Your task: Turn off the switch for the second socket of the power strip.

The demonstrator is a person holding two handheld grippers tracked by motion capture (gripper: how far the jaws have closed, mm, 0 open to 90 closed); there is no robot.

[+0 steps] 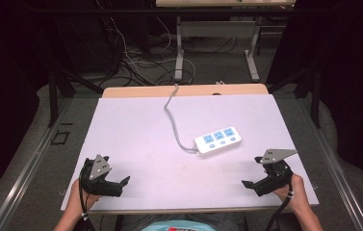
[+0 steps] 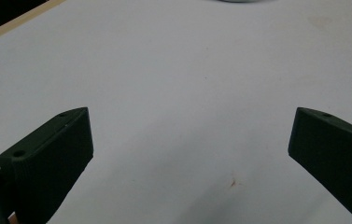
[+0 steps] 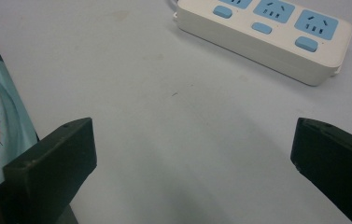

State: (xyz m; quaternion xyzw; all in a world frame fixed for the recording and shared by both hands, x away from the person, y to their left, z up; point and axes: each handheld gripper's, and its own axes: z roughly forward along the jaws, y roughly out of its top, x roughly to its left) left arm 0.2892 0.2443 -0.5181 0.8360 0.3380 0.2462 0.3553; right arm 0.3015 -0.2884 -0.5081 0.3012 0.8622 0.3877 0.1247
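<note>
Nothing looks started: the power strip (image 1: 218,140) lies untouched at the bench's (image 1: 136,130) centre, while left gripper (image 1: 119,185) and right gripper (image 1: 249,183) wait at the lower corners, jaws wide open and empty.

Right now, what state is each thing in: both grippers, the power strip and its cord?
Left gripper: open, empty, low over the table near its front left.
Right gripper: open, empty, near the front right, pointing toward the strip.
Power strip: flat on the table, sockets up, nothing plugged in, untouched.
Cord: attached to the strip, trailing off the far edge.
</note>
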